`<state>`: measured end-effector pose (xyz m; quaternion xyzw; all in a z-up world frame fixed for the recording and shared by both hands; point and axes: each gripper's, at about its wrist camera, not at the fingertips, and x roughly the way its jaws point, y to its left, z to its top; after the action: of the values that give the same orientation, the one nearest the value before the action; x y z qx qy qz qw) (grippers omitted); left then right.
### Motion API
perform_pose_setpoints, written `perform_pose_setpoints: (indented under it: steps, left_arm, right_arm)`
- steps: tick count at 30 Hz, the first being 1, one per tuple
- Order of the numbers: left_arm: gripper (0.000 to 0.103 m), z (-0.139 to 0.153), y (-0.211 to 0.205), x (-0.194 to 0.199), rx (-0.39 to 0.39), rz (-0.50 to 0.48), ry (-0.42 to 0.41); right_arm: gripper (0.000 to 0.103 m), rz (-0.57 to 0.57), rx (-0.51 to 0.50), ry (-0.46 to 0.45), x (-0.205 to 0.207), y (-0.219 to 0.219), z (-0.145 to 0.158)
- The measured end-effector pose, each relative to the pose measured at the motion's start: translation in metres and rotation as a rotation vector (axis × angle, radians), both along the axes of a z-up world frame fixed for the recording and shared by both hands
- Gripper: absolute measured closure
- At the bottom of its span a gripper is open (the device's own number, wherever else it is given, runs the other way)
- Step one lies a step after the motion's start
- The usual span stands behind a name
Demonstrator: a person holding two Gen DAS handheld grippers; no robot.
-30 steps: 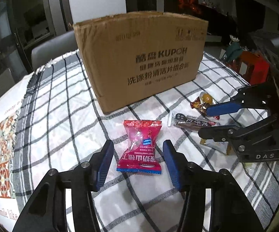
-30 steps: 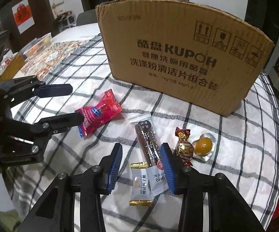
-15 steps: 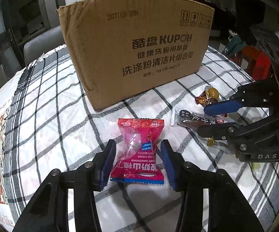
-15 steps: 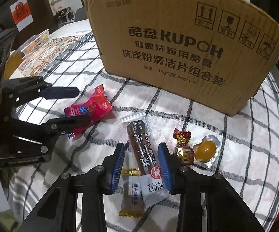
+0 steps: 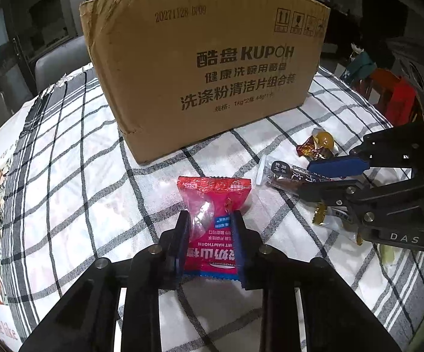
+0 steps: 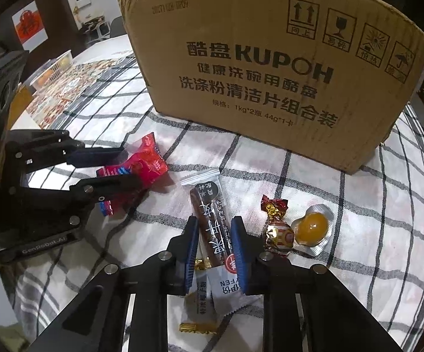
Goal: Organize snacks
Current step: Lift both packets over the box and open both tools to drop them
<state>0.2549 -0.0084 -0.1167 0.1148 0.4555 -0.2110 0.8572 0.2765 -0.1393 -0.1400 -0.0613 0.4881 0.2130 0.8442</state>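
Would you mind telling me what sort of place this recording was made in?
Probably a home dining room: a round table under a checked tablecloth, a grey chair pushed up behind it, and dark cabinets along the wall.

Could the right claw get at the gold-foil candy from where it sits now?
Probably not yet: the right claw is closed on the long brown snack bar. The gold-foil candy lies uncovered just right of it, so freeing the claw should suffice.

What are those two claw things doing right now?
Left gripper: shut on the red snack packet.
Right gripper: shut on the brown snack bar.
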Motion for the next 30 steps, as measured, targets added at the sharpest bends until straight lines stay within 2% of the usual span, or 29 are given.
perform_pose_setpoints:
  steps: [9,18,30]
  left_arm:
    - [0.076,0.025,0.002,-0.009,-0.033,0.03,-0.024]
    - [0.076,0.057,0.005,-0.024,-0.066,0.055,-0.091]
    - [0.076,0.125,0.004,-0.046,-0.104,0.085,-0.212]
  right_arm:
    - [0.08,-0.02,0.03,-0.045,-0.008,-0.005,0.021]
    - [0.08,-0.037,0.058,-0.104,-0.021,-0.01,0.052]
    - [0.08,-0.067,0.083,-0.214,-0.046,-0.021,0.12]
